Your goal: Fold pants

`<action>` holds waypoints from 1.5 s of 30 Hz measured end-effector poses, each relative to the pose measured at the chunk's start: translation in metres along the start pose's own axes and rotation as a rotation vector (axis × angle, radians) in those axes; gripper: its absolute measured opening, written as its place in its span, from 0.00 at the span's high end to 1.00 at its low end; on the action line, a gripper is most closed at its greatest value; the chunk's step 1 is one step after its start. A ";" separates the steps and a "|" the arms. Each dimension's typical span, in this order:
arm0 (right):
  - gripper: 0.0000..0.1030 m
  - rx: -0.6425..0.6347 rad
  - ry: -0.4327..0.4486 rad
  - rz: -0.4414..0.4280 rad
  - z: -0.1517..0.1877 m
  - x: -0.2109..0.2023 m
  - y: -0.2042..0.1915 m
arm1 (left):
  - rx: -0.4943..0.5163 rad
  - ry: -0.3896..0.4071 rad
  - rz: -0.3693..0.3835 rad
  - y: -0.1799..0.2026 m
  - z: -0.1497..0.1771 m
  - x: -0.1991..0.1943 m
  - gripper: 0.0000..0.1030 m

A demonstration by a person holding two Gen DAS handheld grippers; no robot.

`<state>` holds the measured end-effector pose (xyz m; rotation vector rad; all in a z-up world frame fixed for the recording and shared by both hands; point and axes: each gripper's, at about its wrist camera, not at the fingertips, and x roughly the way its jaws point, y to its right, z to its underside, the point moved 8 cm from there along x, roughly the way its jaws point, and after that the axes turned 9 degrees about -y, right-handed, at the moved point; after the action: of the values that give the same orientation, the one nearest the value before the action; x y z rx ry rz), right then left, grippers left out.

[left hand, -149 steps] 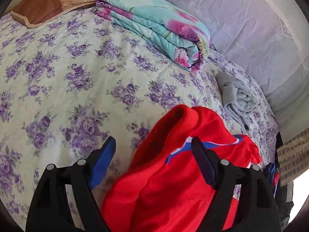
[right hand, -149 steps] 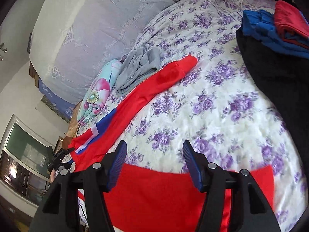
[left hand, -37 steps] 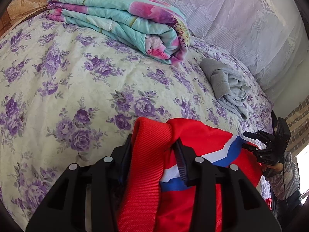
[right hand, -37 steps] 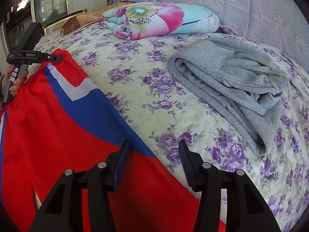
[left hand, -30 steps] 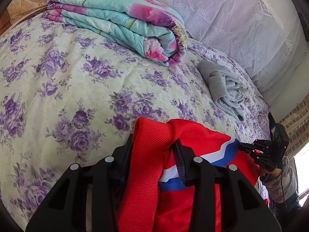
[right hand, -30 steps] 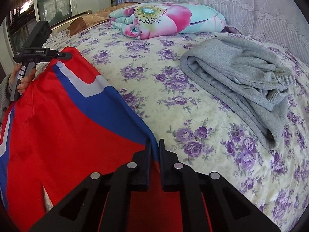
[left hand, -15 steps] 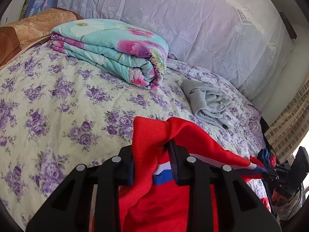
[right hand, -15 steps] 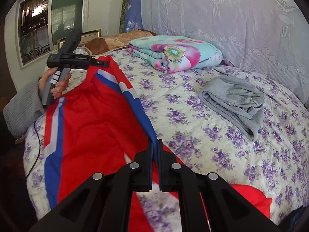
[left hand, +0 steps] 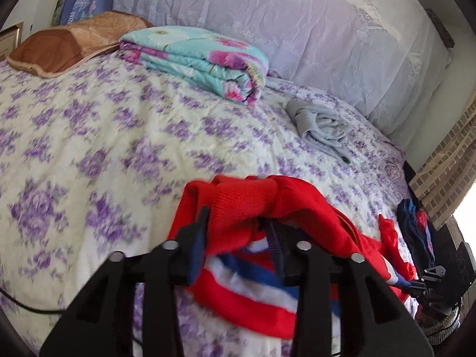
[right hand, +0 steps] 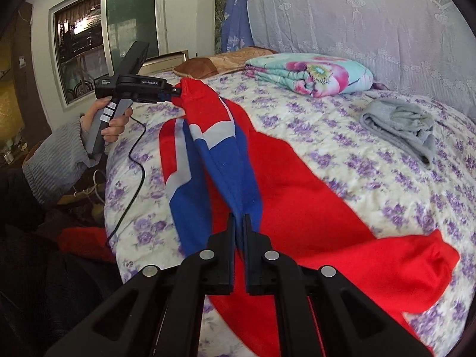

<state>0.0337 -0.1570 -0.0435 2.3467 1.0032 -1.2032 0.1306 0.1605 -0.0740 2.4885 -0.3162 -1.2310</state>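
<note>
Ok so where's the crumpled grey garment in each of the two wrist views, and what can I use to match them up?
Left wrist: the grey garment lies upper right of centre on the floral bedspread, beyond the red pants.
Right wrist: the grey garment lies at the right, mid-height, near the bed's far edge.
Shared landmark: the folded turquoise floral quilt, just left of the garment in both views.

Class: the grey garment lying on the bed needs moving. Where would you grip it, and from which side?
Grip the grey garment at its thick rolled end nearest the quilt, coming from above. That bunched end stands proud of the bed, giving the fingers bulk; the other end tapers thin and flat.
</note>
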 end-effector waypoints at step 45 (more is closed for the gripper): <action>0.95 0.205 -0.086 -0.091 0.048 0.040 -0.001 | -0.052 0.045 0.154 0.042 0.037 -0.046 0.44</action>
<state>0.0213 -0.1654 -0.1035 2.3995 1.0100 -1.4924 0.0714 0.1309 -0.0446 2.3941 -0.4488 -1.1067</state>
